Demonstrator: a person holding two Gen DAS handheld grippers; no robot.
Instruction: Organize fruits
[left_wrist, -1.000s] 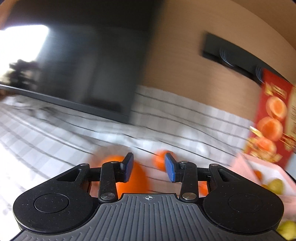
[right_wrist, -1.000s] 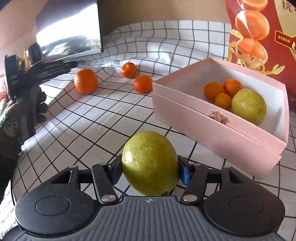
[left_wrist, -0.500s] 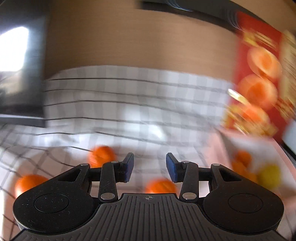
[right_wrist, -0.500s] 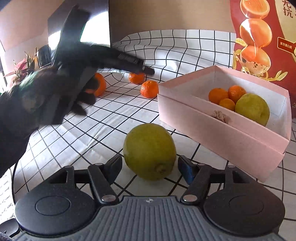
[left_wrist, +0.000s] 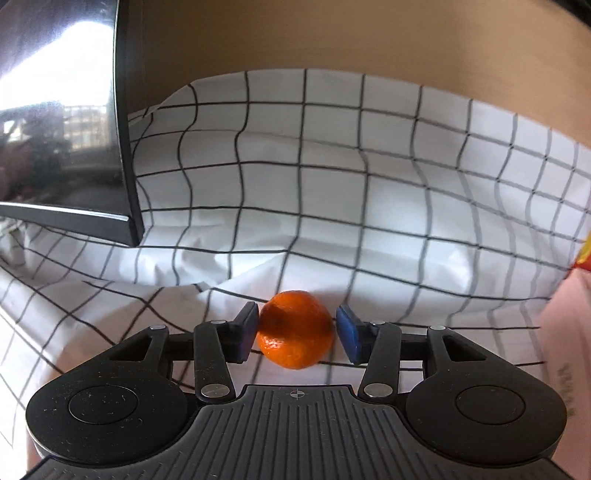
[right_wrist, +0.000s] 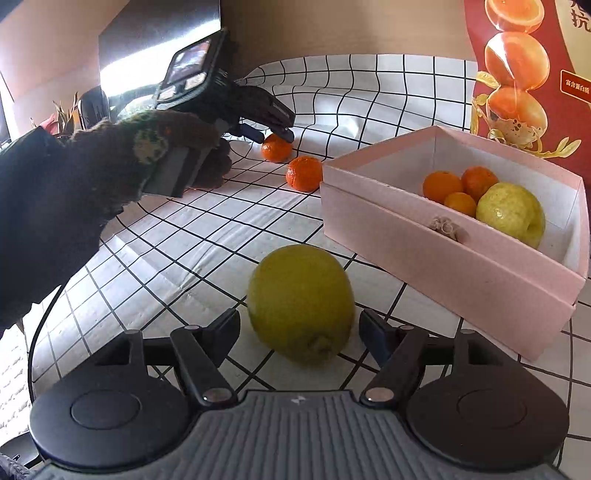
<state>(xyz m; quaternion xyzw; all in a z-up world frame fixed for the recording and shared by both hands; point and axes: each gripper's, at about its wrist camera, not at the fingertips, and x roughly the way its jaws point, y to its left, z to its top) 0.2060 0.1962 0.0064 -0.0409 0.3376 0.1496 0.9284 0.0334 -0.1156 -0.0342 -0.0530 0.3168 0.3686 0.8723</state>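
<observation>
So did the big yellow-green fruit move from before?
Yes. The yellow-green fruit dropped from between the right hand-held gripper pads onto the checked cloth, still left of the pink box.

left wrist: seen from behind the left claw (left_wrist: 295, 334), angled down, close over the white black-gridded cloth (left_wrist: 369, 184) | right wrist: behind the right claw (right_wrist: 299, 332), angled down toward the pink cardboard box (right_wrist: 443, 258) | shared: small round orange mandarin (left_wrist: 295, 330) (right_wrist: 276, 147), left claw (right_wrist: 275, 134)

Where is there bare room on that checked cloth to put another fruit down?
The widest bare patch of checked cloth lies between the gloved hand and the pink box. It is crowded by the box's far corner, where two mandarins sit close, and the box's right half holds fruit.
</observation>
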